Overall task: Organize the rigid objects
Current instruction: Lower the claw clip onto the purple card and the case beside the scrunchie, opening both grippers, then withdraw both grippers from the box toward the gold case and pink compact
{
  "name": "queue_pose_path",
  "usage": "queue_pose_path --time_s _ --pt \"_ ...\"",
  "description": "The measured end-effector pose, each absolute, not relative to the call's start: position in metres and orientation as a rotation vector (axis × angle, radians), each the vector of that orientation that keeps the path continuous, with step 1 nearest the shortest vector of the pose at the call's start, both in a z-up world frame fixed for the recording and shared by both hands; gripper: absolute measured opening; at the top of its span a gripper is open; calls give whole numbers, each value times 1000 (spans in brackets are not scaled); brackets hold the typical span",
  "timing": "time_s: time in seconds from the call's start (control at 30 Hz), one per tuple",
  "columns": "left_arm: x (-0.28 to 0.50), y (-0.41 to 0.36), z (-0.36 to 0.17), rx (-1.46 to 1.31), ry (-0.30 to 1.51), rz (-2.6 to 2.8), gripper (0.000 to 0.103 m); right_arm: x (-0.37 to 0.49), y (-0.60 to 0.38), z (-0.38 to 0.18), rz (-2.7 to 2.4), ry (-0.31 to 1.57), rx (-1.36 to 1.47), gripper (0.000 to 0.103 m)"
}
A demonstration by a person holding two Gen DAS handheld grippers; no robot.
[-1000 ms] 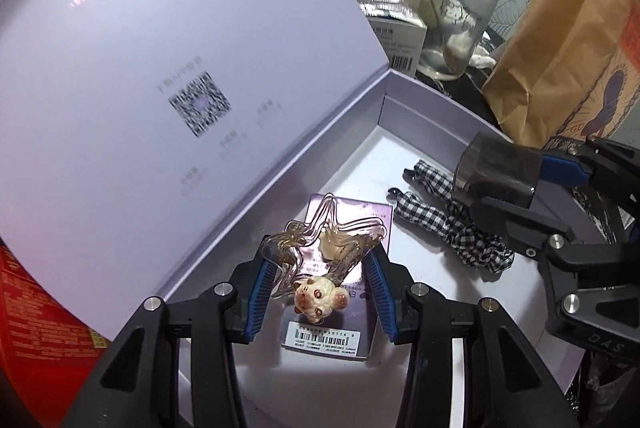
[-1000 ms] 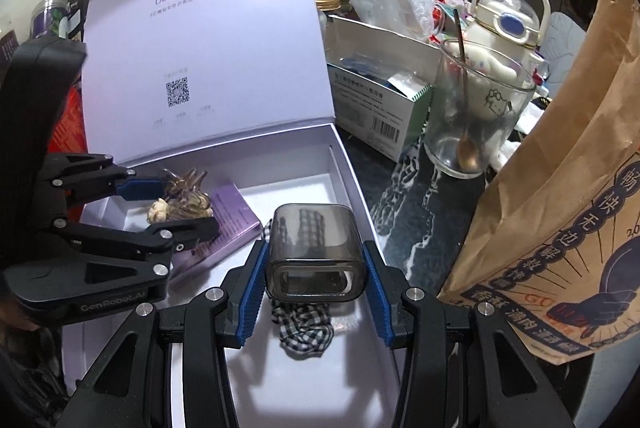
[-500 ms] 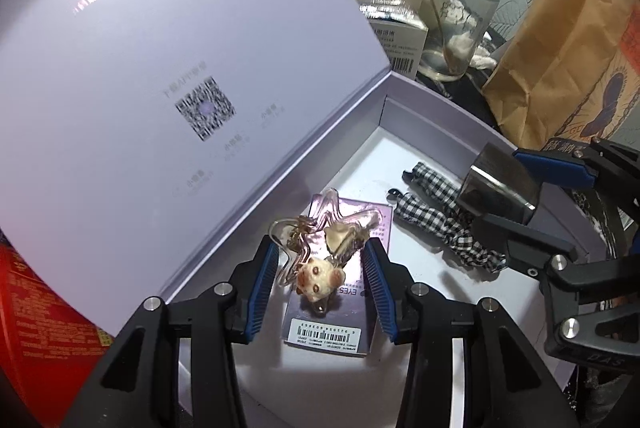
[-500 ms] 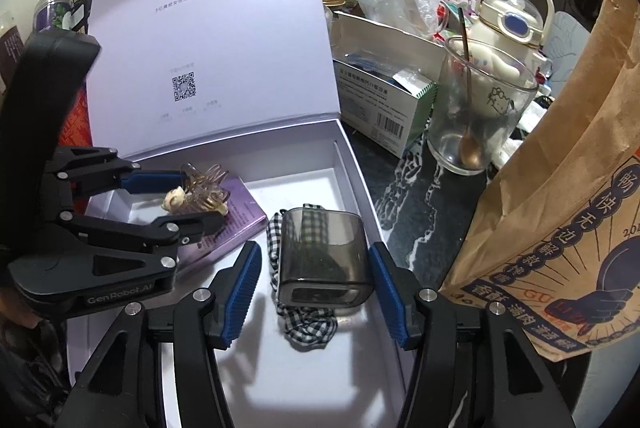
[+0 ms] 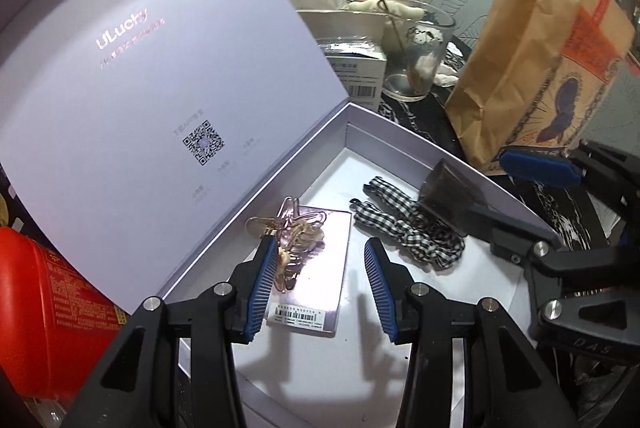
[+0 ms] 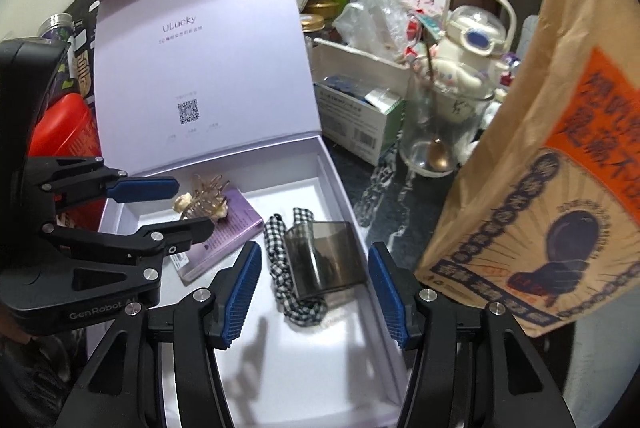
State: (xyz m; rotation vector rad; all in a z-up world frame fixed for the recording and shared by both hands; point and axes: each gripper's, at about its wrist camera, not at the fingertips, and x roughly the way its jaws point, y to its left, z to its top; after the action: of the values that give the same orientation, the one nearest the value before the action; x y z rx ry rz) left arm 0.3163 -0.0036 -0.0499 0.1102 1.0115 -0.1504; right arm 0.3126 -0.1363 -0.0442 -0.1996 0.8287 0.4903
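Now both grippers (image 5: 320, 282) (image 6: 316, 292) gape empty over the box (image 6: 344, 188); the clip (image 5: 294, 240) maybe touches one left pad.

**What the two wrist views left unclear**

The left gripper (image 5: 320, 274) and right gripper (image 6: 316, 288) were each cut off by the lower edge of their own view, so only fingers and linkages showed. The hair claw clip (image 5: 290, 234) partly sat behind the left gripper's blue pad, and its small cream charm could not be made out in the left wrist view. The smoky plastic container (image 6: 324, 260) covered part of the checked fabric strip (image 6: 280, 268). Small print under the QR code (image 5: 203, 143) on the box lid (image 5: 160, 88) was too fine to read. The brown paper bag (image 6: 552, 148) ran past the right edge. The red container (image 5: 36, 312) was mostly behind the lid
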Motion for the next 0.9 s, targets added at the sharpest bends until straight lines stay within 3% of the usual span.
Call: queue_pose_path --time_s 0.77,0.83,0.9 --pt "271 -8 27 147 827 -98 46 268 -163 9 430 725 -192 56" --pt "265 -8 33 148 813 -95 56 262 -166 15 423 714 -193 56" --pt "258 -8 41 145 789 -92 74 255 -168 22 416 698 -195 55"
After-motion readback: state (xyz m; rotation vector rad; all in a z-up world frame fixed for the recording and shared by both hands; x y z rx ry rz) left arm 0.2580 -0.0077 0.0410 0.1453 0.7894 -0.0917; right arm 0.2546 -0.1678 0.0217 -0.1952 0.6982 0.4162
